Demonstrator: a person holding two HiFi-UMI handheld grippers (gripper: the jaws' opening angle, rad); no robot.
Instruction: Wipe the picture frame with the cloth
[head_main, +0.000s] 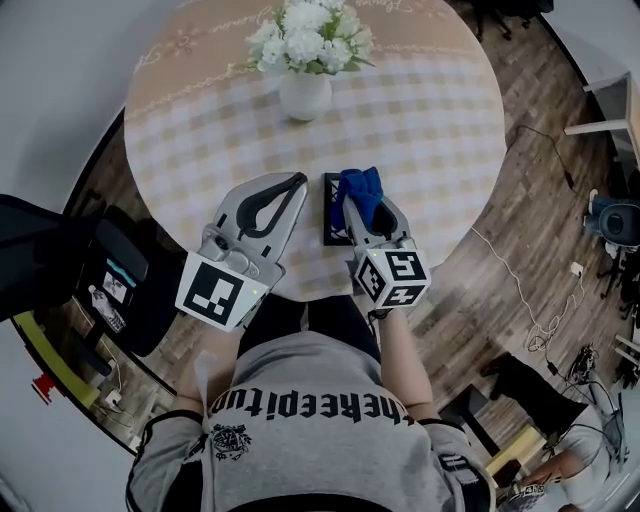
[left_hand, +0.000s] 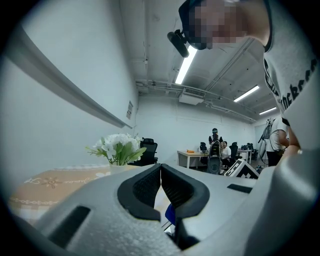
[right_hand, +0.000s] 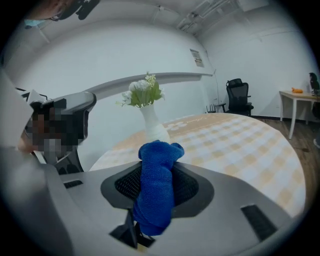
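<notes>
Flower vase (head_main: 304, 92) stands far-centre on table (head_main: 440, 130); picture frame (head_main: 331, 210) flat near edge; open tabletop both sides.

head view overhead, gripper views low, sharing flowers (head_main: 310, 30)

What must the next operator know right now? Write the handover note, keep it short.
Left gripper: jaws together, holding nothing, resting at the table's near edge, left of the frame.
Right gripper: shut on the blue cloth, which bunches out past the jaw tips.
Picture frame: on the table near the front edge, between the two grippers, its right side under the cloth.
Vase of white flowers: farther back, clear of the work.
Done: cloth picked up and brought to the frame.
Left: wipe the frame. How much has been wiped cannot be told from here.
</notes>
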